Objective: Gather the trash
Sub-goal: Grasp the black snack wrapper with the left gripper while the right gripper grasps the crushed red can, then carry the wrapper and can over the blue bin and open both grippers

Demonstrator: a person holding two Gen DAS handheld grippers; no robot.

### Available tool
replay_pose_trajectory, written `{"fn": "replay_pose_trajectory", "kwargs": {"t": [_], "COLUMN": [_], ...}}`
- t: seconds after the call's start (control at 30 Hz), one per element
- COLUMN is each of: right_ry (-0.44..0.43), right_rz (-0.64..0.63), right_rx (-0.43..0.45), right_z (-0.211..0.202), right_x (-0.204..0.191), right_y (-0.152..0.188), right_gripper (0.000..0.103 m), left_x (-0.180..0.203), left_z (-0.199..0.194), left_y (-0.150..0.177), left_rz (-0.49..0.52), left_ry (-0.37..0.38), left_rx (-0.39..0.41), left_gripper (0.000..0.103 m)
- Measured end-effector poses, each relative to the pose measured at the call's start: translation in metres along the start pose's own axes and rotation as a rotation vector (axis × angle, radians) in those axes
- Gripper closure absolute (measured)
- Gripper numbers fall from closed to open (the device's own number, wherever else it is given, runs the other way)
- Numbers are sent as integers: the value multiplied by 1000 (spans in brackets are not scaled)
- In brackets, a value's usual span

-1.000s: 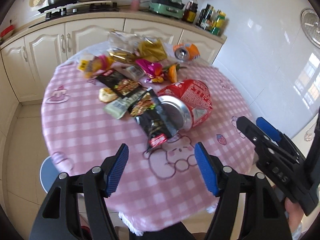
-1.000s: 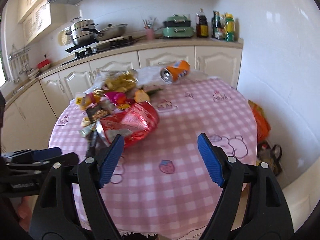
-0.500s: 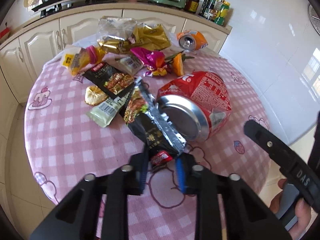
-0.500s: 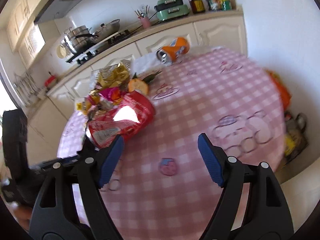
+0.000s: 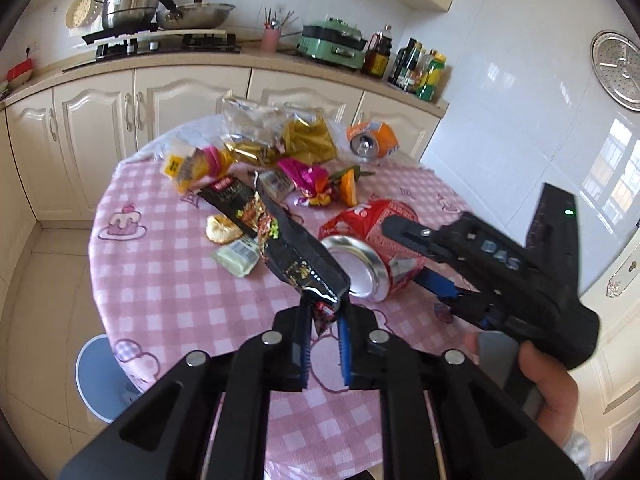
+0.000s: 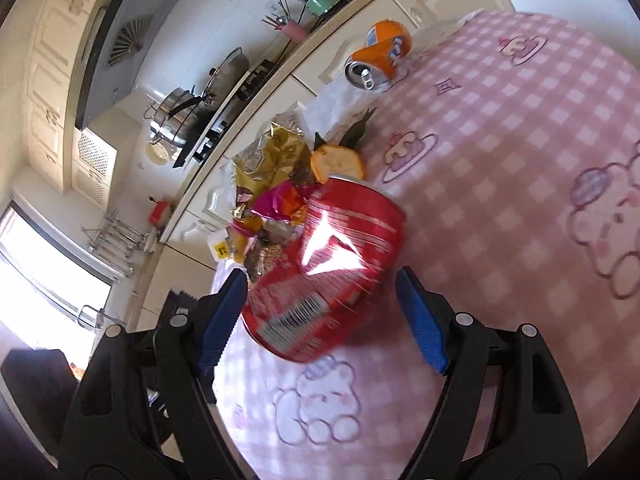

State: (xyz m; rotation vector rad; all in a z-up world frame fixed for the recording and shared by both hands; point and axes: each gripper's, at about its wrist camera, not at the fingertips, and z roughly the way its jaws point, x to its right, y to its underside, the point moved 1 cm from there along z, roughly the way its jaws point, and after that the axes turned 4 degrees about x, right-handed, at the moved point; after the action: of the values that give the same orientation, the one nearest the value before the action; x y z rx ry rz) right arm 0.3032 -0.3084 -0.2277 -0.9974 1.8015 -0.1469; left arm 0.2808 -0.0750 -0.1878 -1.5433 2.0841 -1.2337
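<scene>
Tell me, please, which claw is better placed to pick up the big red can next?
The right claw: its jaws stand open on either side of the red can. The left claw is closing on the black snack wrapper.

A pink-and-white checked cloth point(image 5: 168, 280) with printed cartoon figures covers the table, soft and matt, and on it the crushed red can point(image 6: 340, 248) is thin glossy metal with a bright bare-aluminium end, like the orange can point(image 5: 372, 140) behind it. The black snack wrapper point(image 5: 288, 252) is shiny, crinkled plastic film, and the gold wrappers point(image 5: 304, 140) and the magenta wrapper point(image 5: 300, 172) gleam like foil. The gripper frames look like matt black plastic with ribbed blue pads point(image 6: 420, 316), and the wall tiles point(image 5: 500, 80) are smooth, glossy white
</scene>
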Motion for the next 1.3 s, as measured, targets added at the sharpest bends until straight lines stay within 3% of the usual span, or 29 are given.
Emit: {"fn": "replay_pose_trajectory", "kwargs": {"t": [0.07, 0.13, 0.17, 0.3, 0.4, 0.63, 0.77, 1.07, 1.3], "right_ry": [8, 2, -12, -38, -12, 55, 1, -158, -194], "right_rz": [-2, 3, 16, -2, -113, -387, -489, -661, -761], "right_rx": [0, -22, -38, -31, 24, 145, 140, -63, -227], "right_z": [3, 10, 14, 15, 4, -19, -18, 56, 141], "right_x": [-1, 0, 2, -3, -23, -86, -129, -217, -255], "right_y": [0, 0, 2, 1, 1, 18, 39, 126, 201], "right_gripper": [31, 56, 62, 73, 81, 83, 83, 83, 83], "left_x": [-3, -6, -8, -15, -20, -41, -65, -175, -275], "left_z": [-4, -8, -10, -19, -28, -49, -65, -109, -106], "left_y": [-1, -1, -1, -1, -2, -4, -2, 27, 64], "left_rz": [-3, -6, -9, -12, -17, -49, -83, -236, -390], "left_ry": [3, 2, 4, 8, 20, 24, -1, -163, -255], "left_rx": [9, 15, 19, 37, 56, 102, 129, 154, 80], "left_gripper": [92, 92, 92, 92, 92, 92, 92, 92, 92]}}
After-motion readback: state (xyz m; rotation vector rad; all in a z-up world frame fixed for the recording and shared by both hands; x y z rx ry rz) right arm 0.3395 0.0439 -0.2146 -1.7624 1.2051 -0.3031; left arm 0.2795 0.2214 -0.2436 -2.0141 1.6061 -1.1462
